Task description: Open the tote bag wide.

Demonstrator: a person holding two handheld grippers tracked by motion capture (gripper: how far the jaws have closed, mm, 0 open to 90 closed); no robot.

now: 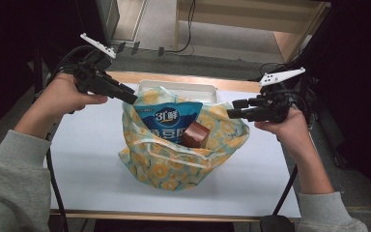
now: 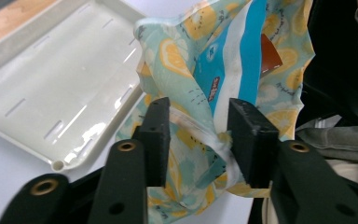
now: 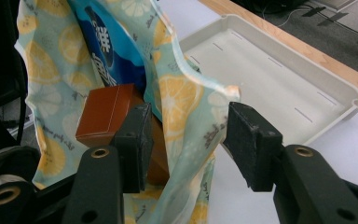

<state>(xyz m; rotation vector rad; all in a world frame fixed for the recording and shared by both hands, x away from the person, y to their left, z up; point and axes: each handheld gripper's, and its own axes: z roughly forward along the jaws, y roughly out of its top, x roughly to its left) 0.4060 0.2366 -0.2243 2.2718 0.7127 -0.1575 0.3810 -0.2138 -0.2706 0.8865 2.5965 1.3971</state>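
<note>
Black pads of my left gripper point(image 2: 198, 140) straddle the bunched left edge of the lemon-print bag point(image 2: 186, 154); cloth sits between them, but whether they bite is not clear to me. Same on my right gripper point(image 3: 186, 140): the bag's right rim hangs in the gap, with visible space to the outer pad, so I read it as released, not grasping.

Bag point(image 1: 183, 145) stands between the two tools, mouth up. Inside it: a blue snack pouch point(image 1: 174, 121) and a brown box point(image 1: 195, 134), the box just in front of my right inner pad point(image 3: 133, 140).

Step as I judge it: hold the mouth open by both rims. To do it well:
- grab hem, not loose cloth lower down
- close both sides evenly, then pull apart gently so the bag doesn't tip
- keep the right pad off the box

White tray point(image 1: 178, 87) lies just beyond the bag, away from both tools. White table top point(image 1: 87, 164) below, wooden edge at the far side. Room is dark at both flanks, with grey floor and cables beyond the table.
</note>
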